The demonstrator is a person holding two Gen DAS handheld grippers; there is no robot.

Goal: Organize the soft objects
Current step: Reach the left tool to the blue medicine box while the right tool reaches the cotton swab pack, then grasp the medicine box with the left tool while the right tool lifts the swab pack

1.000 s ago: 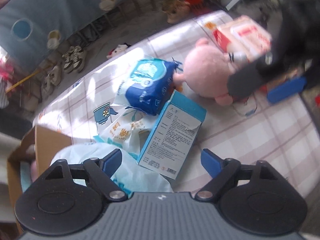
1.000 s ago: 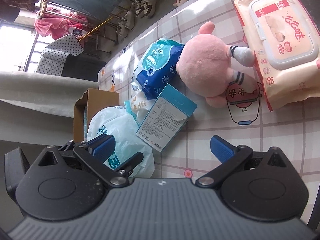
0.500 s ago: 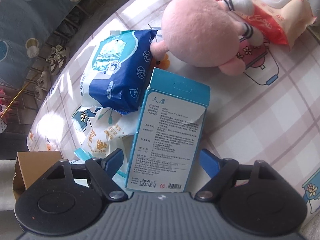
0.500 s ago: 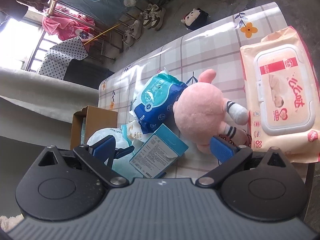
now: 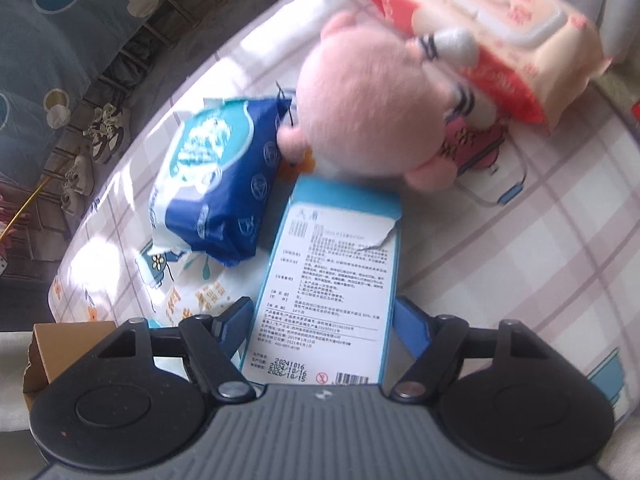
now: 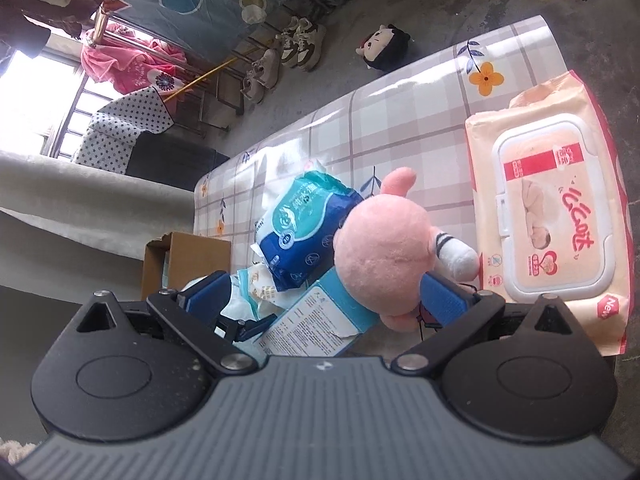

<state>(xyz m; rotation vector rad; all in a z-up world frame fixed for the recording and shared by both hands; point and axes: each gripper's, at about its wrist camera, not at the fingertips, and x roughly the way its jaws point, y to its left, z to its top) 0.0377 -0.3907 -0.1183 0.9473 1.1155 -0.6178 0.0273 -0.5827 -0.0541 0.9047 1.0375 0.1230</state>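
1. Left hand-held gripper [image 5: 322,312] straddles the blue box [image 5: 332,288] on the surface [image 5: 540,240], fingers spread, not clenched.
2. Right hand-held gripper [image 6: 326,294], released, brackets the pink plush [image 6: 380,256].
3. Risk: closing could shove the box into the plush.

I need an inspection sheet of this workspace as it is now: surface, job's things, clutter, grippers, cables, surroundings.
Surface: table under a checked cloth with flower prints.
Job's things: pink plush toy; blue tissue pack beside it; large wipes pack; light-blue box; white snack bag.
Clutter: cardboard box at the table's edge.
Grippers: left gripper open, fingers either side of the light-blue box; right gripper open, above the plush toy.
Cables: nothing seen.
Surroundings: shoes, a black-haired doll on the floor.
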